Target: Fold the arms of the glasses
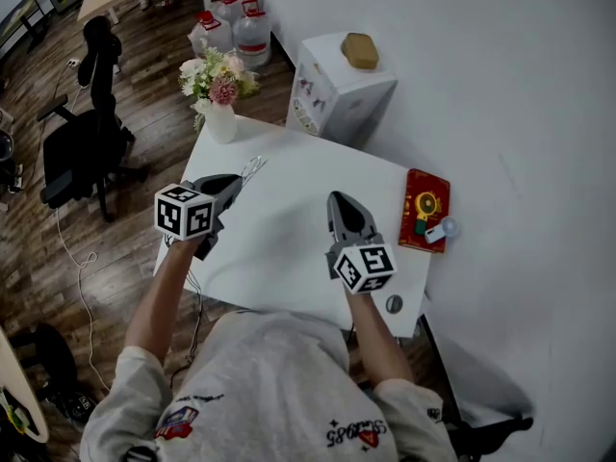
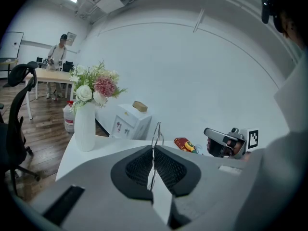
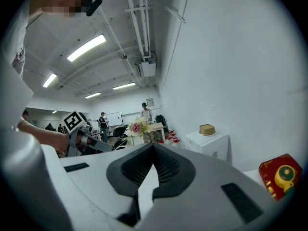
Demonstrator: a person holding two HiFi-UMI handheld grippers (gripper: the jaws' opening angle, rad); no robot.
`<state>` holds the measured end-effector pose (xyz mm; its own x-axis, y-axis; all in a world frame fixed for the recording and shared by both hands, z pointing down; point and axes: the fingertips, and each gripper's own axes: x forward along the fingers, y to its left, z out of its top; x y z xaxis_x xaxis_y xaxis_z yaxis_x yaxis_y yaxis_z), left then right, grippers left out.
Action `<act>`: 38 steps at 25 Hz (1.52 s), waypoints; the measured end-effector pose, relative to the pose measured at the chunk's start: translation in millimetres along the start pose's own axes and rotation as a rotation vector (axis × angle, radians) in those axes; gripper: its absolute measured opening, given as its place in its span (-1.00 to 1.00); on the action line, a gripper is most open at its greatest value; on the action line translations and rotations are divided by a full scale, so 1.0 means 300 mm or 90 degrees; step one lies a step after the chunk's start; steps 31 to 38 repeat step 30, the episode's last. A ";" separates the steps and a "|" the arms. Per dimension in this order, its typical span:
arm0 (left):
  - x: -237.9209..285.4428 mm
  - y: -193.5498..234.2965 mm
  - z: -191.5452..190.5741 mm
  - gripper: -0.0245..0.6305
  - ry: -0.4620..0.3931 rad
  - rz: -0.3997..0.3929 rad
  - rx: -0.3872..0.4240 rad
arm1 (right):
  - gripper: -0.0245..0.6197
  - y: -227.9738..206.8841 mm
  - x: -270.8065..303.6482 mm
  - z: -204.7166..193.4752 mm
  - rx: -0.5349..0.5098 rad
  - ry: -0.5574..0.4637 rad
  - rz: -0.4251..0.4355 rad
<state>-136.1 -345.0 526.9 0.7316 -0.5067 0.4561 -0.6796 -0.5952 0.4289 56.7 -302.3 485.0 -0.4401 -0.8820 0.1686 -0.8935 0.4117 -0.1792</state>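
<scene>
Wire-framed glasses (image 1: pixel 252 168) are hanging over the white table's (image 1: pixel 289 258) far left side, pinched in the left gripper's (image 1: pixel 234 185) closed jaws. They are looking light, springy and easily bent, best taken by an arm near its hinge. The right gripper (image 1: pixel 339 203) is hovering nearby, jaws together on nothing.

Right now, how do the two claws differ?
The left claw pinches the thin wire glasses; the right claw holds nothing. The left claw is near the flower vase, the right claw nearer the red box. Both are shut.
</scene>
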 end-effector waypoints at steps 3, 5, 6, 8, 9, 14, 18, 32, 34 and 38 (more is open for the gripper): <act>0.001 -0.005 -0.006 -0.88 0.002 -0.001 -0.003 | -0.96 0.002 -0.002 -0.003 -0.001 0.003 0.001; 0.004 -0.007 -0.005 -0.88 0.002 -0.002 -0.005 | -0.96 0.003 -0.001 0.000 0.001 0.004 0.005; 0.005 -0.008 -0.004 -0.88 0.003 -0.003 -0.005 | -0.96 0.005 0.000 0.002 0.003 0.003 0.007; 0.005 -0.011 -0.006 -0.88 0.005 -0.006 -0.005 | -0.96 0.010 -0.001 0.003 0.002 0.001 0.009; 0.005 -0.013 -0.010 -0.88 0.006 -0.008 -0.005 | -0.96 0.014 -0.002 0.002 0.002 0.001 0.009; 0.011 -0.020 -0.024 -0.88 0.007 -0.011 -0.006 | -0.96 0.020 -0.004 -0.014 0.004 0.003 0.011; 0.020 -0.024 -0.028 -0.88 0.008 -0.013 -0.010 | -0.96 0.020 -0.002 -0.024 0.006 0.007 0.012; 0.028 -0.040 -0.037 -0.88 0.009 -0.016 -0.012 | -0.96 0.018 -0.008 -0.028 0.010 0.007 0.015; 0.028 -0.040 -0.037 -0.88 0.009 -0.016 -0.012 | -0.96 0.018 -0.008 -0.028 0.010 0.007 0.015; 0.028 -0.040 -0.037 -0.88 0.009 -0.016 -0.012 | -0.96 0.018 -0.008 -0.028 0.010 0.007 0.015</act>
